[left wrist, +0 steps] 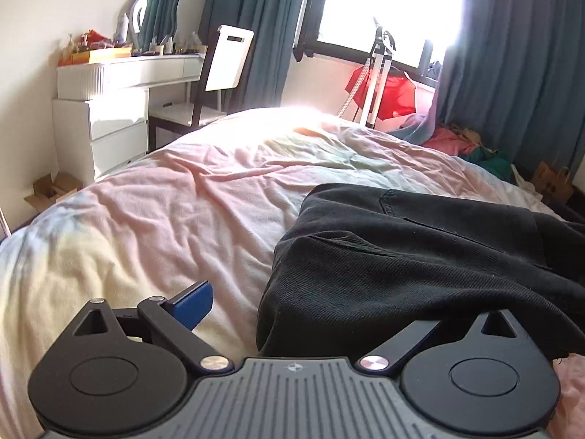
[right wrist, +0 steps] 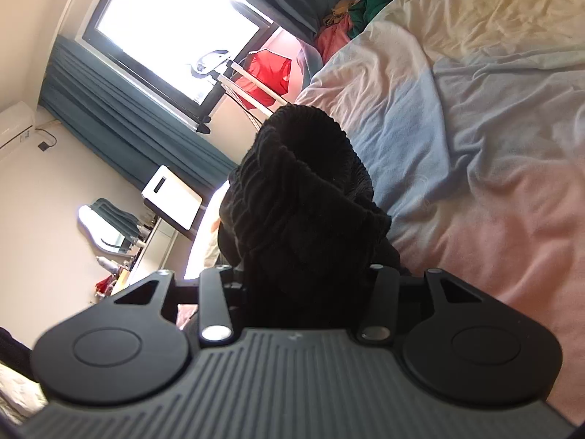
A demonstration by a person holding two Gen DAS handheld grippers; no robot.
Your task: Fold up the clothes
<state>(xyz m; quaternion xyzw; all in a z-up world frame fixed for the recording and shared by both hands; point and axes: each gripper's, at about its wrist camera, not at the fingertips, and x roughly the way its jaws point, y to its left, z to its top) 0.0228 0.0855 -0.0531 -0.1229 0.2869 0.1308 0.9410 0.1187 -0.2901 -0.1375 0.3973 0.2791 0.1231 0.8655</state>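
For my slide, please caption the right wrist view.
Right hand-held gripper lifts bunched black ribbed garment above pastel bedsheet.

Fingertips lost in black cloth
Black garment covers left gripper's right finger; right gripper's fingertips buried in its folds

Open bedsheet lies left of the black garment; clothes pile crowds the far edge.

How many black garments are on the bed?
1: the black garment lies on the bed before the left gripper; the right gripper clamps its bunched part. Others may be hidden.
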